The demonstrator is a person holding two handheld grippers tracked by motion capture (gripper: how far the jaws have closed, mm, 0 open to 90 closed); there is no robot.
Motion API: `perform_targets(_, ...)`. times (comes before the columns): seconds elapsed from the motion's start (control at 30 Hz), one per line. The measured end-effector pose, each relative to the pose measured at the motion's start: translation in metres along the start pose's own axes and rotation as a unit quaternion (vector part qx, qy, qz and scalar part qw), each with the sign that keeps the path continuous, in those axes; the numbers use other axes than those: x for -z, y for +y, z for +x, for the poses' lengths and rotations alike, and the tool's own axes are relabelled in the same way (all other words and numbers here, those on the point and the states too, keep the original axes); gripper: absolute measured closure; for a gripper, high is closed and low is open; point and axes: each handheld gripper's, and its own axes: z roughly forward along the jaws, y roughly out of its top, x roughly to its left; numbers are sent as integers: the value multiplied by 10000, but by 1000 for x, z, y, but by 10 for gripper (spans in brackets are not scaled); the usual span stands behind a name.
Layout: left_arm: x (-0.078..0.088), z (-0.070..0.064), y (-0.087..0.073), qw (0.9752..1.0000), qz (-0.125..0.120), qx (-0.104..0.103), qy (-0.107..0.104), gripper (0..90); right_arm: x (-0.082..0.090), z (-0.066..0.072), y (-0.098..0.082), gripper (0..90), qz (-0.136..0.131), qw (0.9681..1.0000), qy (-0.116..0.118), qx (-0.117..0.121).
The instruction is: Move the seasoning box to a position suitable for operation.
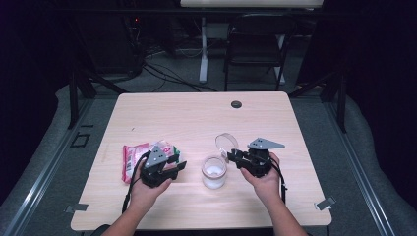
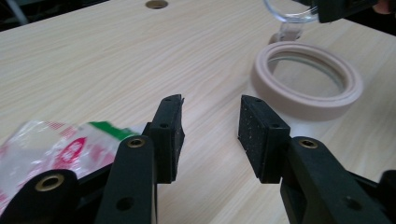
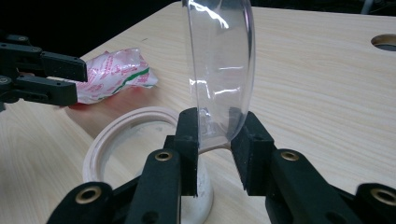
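Clear round plastic lid (image 3: pixel 219 70) hinged upright above open white jar (image 1: pixel 214 172) at tabletop (image 1: pixel 196 113) front centre, clamped between right gripper (image 3: pixel 214 142) jaws, left gripper (image 2: pixel 210 126) jaws apart with nothing between them, red-and-white crinkled packet (image 1: pixel 134 158) just beside them.

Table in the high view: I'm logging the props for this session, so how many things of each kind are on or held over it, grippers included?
Grippers: 2, left gripper and right gripper
Jars: 1, open jar
Clear lids: 1, clear lid, between the right gripper's jaws
Snack packets: 1, red-and-white packet
Total: 5
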Motion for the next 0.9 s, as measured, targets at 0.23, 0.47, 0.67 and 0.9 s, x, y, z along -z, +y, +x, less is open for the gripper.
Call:
perform_targets(0.23, 8, 13, -4, 9993, -114, 7, 369, 529, -4, -5, 4, 720, 13, 10000, 66, -24)
perform_targets(0.47, 7, 31, -10, 9987, 160, 213, 430, 466, -2, -8, 0, 595, 121, 9993, 222, -258)
perform_targets(0.67, 2, 22, -10, 9989, 189, -105, 405, 427, 4, -11, -4, 536, 5, 9993, 263, -276)
perform_targets(0.9, -5, 15, -11, 9978, 367, -327, 449, 427, 7, -12, -6, 526, 12, 9996, 167, -233)
